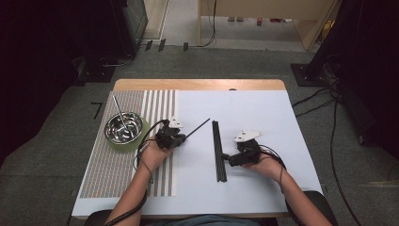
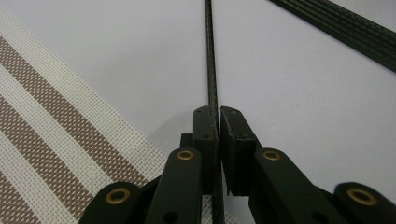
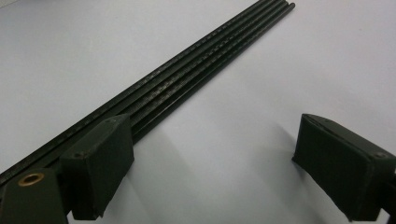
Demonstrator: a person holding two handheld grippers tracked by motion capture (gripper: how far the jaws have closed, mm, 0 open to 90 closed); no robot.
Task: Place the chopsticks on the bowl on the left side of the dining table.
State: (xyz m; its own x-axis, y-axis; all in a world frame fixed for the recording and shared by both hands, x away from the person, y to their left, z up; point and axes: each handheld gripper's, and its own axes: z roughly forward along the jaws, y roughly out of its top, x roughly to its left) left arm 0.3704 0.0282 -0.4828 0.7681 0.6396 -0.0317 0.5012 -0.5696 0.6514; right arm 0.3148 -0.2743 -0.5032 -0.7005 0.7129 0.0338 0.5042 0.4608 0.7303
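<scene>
table [image 1: 282, 85] — white sheet [image 1: 254, 113] | striped mat [image 1: 160, 101] | black rods [image 1: 218, 150]

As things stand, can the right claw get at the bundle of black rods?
Probably yes. The right claw is open beside the bundle of black rods, one jaw already at its edge, with bare white table around it.

A: How many rods do you count?
B: One single rod [image 2: 212, 70] apart, and a bundle of rods [image 1: 218, 150] on the middle of the table [image 1: 263, 108]. In the bundle I see about four, but I cannot tell exactly.
A: And bowls?
B: One bowl [image 1: 123, 128] near the left edge, with one stick [image 1: 119, 113] in it, on one green coaster [image 1: 141, 141]. Also one striped mat [image 1: 113, 174].
</scene>
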